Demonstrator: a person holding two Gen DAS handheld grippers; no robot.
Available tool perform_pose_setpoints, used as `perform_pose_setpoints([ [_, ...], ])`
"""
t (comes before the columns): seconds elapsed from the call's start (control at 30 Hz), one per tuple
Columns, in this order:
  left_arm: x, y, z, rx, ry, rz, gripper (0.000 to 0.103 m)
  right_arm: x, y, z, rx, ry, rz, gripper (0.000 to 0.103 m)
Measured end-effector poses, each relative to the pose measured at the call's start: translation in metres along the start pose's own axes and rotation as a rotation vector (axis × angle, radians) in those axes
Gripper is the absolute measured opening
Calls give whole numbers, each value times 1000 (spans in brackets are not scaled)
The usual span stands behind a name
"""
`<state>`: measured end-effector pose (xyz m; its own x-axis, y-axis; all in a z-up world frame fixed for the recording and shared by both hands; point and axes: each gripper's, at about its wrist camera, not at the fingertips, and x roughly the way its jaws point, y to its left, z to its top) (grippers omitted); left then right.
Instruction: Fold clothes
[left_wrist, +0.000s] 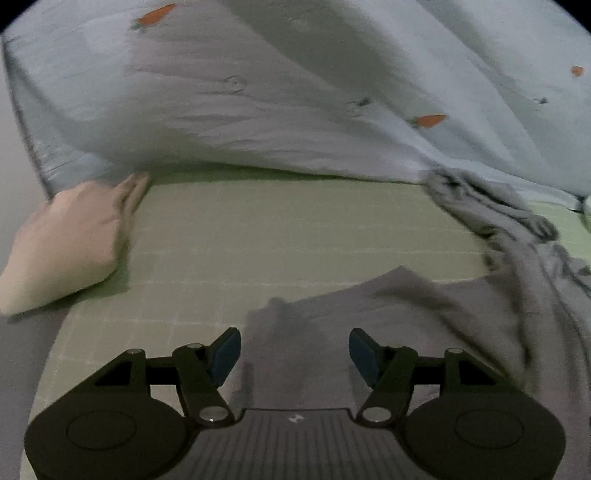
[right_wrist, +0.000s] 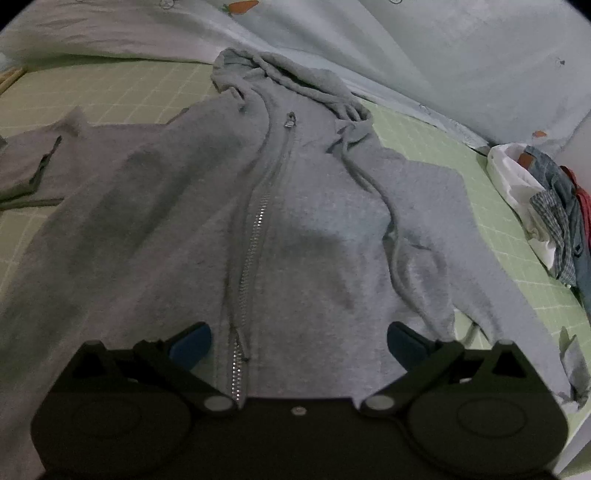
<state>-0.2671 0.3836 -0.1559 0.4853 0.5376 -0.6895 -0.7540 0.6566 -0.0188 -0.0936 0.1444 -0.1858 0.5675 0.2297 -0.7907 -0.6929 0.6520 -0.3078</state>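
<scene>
A grey zip hoodie (right_wrist: 303, 206) lies face up on the green checked sheet (right_wrist: 110, 88), hood toward the far side, zipper running up its middle. My right gripper (right_wrist: 299, 343) is open and empty just above the hoodie's lower front, one finger on each side of the zipper. In the left wrist view the hoodie's sleeve and side (left_wrist: 424, 314) spread over the sheet (left_wrist: 277, 229). My left gripper (left_wrist: 294, 354) is open and empty over the sleeve's edge.
A light blue duvet with carrot prints (left_wrist: 295, 92) is bunched along the far side, also in the right wrist view (right_wrist: 443, 55). A cream pillow-like item (left_wrist: 70, 243) lies at left. A pile of other clothes (right_wrist: 546, 214) sits at the right edge.
</scene>
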Motion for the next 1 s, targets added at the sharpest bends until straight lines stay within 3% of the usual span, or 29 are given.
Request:
perform_pose_setpoints([
  [0.17, 6, -41, -12, 153, 14, -123, 66, 2, -2, 0, 28, 10, 2, 103],
  [0.3, 16, -65, -21, 206, 55, -178, 66, 3, -2, 0, 31, 12, 4, 103],
  [0.33, 19, -69, -23, 217, 65, -177, 66, 3, -2, 0, 32, 12, 4, 103],
  [0.43, 28, -75, -31, 253, 73, -81, 66, 2, -4, -1, 33, 11, 8, 103],
  [0.47, 29, -70, -30, 221, 72, -73, 65, 2, -4, -2, 34, 11, 8, 103],
  [0.5, 29, -66, -30, 187, 71, -67, 57, 2, -4, -2, 32, 9, 8, 103],
  [0.6, 30, -49, -27, 76, 68, -38, 13, 1, -2, -4, 14, -1, 2, 103],
  [0.77, 13, 4, -17, -219, 30, -1, 12, 0, -3, -5, 9, -6, 5, 103],
  [0.83, -2, 27, -17, -278, -7, 74, 12, 0, -3, -6, 9, -10, 6, 103],
  [1.0, -46, 95, -23, -381, -95, 339, 11, 0, -1, -6, 10, -20, 5, 103],
])
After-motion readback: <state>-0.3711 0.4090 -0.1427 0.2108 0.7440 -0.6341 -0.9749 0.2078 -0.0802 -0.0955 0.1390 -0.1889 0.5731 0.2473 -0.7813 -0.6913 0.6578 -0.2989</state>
